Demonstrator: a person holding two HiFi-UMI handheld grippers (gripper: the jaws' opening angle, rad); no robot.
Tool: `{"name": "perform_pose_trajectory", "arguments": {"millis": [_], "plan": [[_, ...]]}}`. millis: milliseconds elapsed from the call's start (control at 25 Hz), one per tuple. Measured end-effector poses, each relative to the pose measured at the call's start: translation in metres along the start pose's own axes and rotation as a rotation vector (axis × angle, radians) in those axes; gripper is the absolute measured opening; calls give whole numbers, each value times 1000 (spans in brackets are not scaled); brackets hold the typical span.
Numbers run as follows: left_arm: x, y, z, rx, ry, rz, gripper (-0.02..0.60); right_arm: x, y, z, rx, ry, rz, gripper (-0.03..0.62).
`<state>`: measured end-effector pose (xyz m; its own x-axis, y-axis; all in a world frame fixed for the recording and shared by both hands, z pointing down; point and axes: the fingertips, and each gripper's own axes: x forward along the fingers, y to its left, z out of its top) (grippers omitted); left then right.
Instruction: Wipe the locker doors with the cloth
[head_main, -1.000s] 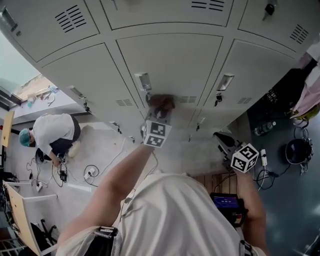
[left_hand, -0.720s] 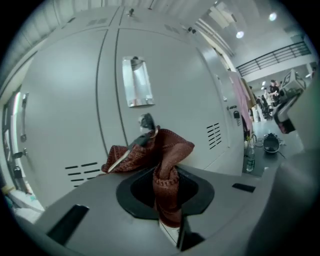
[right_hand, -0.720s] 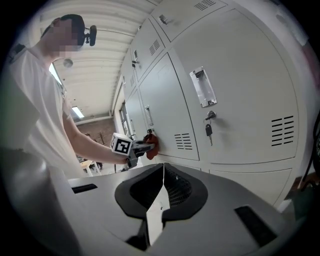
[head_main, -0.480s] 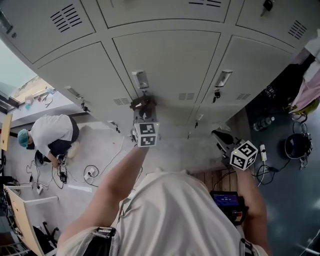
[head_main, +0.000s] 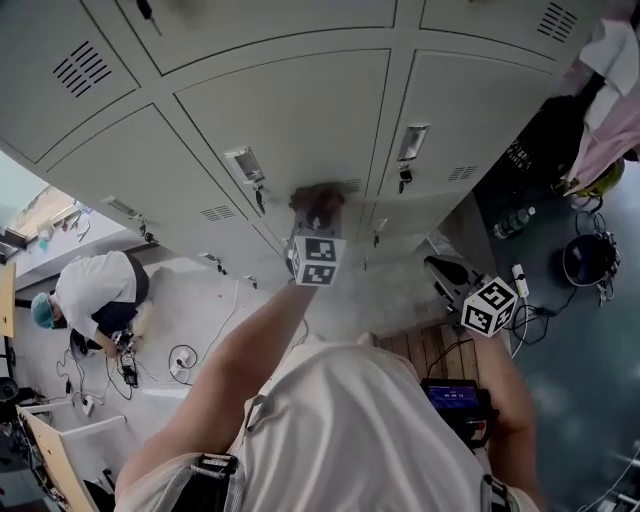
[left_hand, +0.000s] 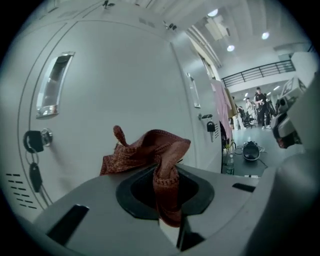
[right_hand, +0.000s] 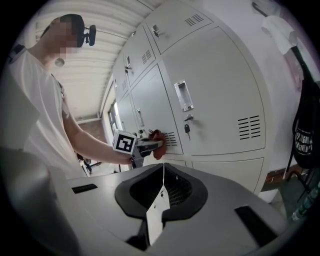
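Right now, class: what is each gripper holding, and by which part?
The left gripper pinches the cloth by a bunched fold; the right gripper holds nothing.

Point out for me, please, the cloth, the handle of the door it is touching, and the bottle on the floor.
cloth (left_hand: 145, 151), left gripper view, on its bunched middle.
handle (left_hand: 54, 82), left gripper view, on its recessed centre.
bottle (head_main: 507, 222), head view, on its body.

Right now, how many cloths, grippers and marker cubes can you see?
Reddish-brown woven cloth: 1
Grey two-jaw grippers: 2 (left gripper, right gripper)
Black-and-white marker cubes: 2 (left cube, right cube)
Total: 5
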<state>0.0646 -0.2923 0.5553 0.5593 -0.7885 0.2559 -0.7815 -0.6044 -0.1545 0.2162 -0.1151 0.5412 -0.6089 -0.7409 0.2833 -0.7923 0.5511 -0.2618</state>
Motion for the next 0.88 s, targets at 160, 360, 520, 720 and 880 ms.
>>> {"name": "perform_pose_trajectory", "arguments": {"millis": [160, 360, 520, 720, 880], "plan": [[16, -26, 8, 6, -3, -64, 41, -13, -6, -2, 7, -8, -31, 17], [33, -59, 16, 26, 3, -167, 41, -24, -10, -3, 9, -13, -54, 17], [40, -86, 29, 97, -23, -249, 41, -29, -13, -2, 12, -16, -67, 17], [50, -94, 5, 160, 59, -307, 41, -27, -10, -3, 15, -11, -69, 17], [44, -72, -30, 136, 137, -265, 41, -19, -5, -2, 11, -6, -57, 17]]}}
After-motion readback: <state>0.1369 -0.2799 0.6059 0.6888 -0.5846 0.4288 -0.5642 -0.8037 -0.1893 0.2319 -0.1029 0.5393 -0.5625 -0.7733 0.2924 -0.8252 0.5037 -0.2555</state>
